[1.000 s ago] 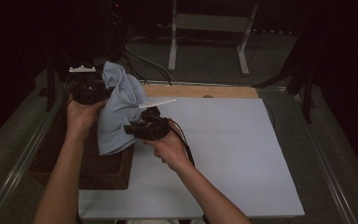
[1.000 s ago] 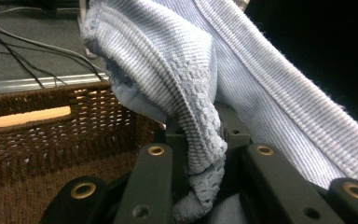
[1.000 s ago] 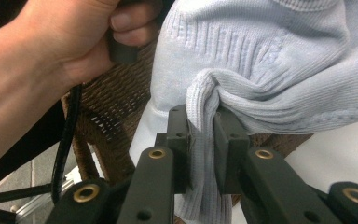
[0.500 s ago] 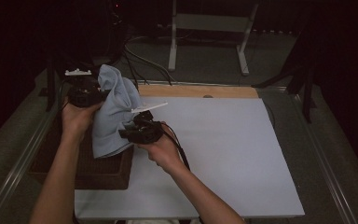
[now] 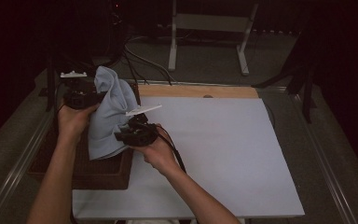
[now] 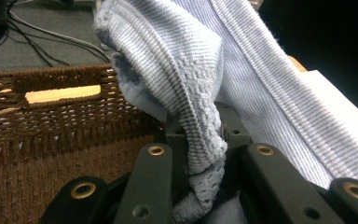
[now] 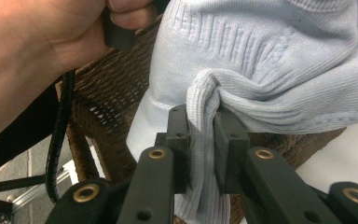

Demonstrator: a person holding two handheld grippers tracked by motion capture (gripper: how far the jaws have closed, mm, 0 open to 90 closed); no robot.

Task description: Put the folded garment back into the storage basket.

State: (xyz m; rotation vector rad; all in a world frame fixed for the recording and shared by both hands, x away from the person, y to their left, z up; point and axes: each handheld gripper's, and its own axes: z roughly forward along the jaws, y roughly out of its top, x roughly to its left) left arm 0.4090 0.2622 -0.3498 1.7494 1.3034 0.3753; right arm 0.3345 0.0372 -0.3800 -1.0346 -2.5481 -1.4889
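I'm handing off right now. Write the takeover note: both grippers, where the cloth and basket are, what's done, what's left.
Left gripper: shut on a bunched fold of the light blue knit garment.
Right gripper: shut on a ribbed edge of the same garment.
Garment hangs between both grippers above the brown wicker basket, at the left edge of the white table.
Done: garment lifted out of the basket.
Left, probably: carry it over the table and lay it out flat.

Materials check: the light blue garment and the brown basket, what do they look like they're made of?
Light blue garment: soft knit fabric, matte, probably cotton or a blend; ribbed rows and a cable-like stitch show, and it bunches where each hand-held gripper pinches it. Brown basket: woven wicker or rattan-like strands, dark brown, slight sheen; an open lattice weave and a cut-out handle slot show.
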